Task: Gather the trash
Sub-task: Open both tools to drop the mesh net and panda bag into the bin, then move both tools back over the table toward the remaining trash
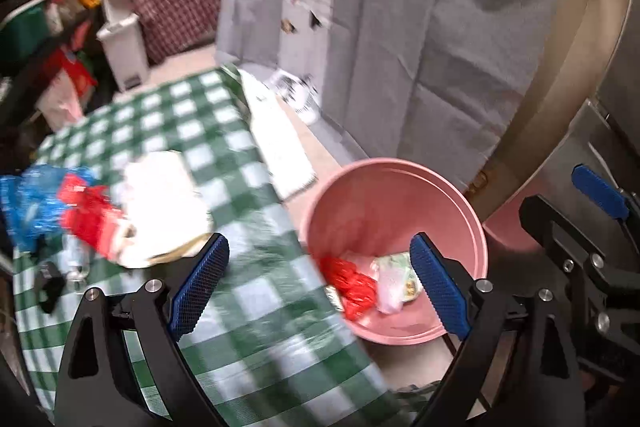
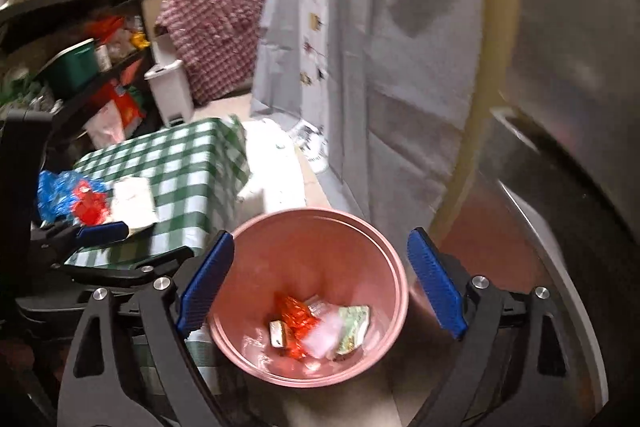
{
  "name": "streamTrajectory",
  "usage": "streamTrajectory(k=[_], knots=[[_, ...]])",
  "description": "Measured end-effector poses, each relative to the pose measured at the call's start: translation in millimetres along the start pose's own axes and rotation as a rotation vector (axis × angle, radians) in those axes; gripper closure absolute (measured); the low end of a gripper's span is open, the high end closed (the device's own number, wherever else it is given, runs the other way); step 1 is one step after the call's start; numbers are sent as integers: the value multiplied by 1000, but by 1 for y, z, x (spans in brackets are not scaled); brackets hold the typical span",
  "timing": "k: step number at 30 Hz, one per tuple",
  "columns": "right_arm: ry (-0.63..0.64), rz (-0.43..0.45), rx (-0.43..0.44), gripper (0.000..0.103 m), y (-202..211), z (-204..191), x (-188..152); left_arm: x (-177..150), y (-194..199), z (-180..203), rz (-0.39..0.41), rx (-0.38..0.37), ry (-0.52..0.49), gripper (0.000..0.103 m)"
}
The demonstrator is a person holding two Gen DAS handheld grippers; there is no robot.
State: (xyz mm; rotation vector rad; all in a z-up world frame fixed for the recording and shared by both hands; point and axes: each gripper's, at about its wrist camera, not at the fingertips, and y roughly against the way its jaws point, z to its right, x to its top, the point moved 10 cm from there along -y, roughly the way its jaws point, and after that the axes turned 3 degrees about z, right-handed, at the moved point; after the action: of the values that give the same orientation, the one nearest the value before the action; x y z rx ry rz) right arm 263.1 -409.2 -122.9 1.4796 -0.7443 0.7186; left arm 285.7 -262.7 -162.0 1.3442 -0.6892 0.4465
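A pink bin stands on the floor beside a table with a green checked cloth. In the bin lie a red wrapper, a green-and-white packet and a white scrap. On the table lie a blue plastic bag, a red wrapper and white paper. My left gripper is open and empty over the table edge next to the bin. Above the bin, my right gripper is open and empty.
A white pedal bin stands behind the table. Cluttered dark shelves fill the left. A grey cloth hangs behind the pink bin, with a metal appliance at right. White sheets lie on the floor.
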Motion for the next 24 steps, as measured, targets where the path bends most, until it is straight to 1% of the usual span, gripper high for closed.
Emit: streamTrajectory(k=[3, 6, 9, 12, 13, 17, 24], knots=[[46, 61, 32, 11, 18, -27, 12, 1, 30, -28, 55, 38, 9, 14], [82, 117, 89, 9, 35, -60, 23, -1, 54, -56, 89, 78, 19, 14], [105, 148, 157, 9, 51, -98, 28, -6, 82, -93, 122, 132, 42, 14], [101, 155, 224, 9, 62, -130, 31, -13, 107, -130, 148, 189, 65, 12], [98, 157, 238, 9, 63, -138, 32, -18, 119, -146, 159, 217, 75, 12], [91, 171, 294, 9, 73, -176, 33, -34, 148, -187, 183, 281, 90, 12], [64, 138, 341, 9, 76, -227, 17, -59, 180, -238, 226, 330, 156, 9]])
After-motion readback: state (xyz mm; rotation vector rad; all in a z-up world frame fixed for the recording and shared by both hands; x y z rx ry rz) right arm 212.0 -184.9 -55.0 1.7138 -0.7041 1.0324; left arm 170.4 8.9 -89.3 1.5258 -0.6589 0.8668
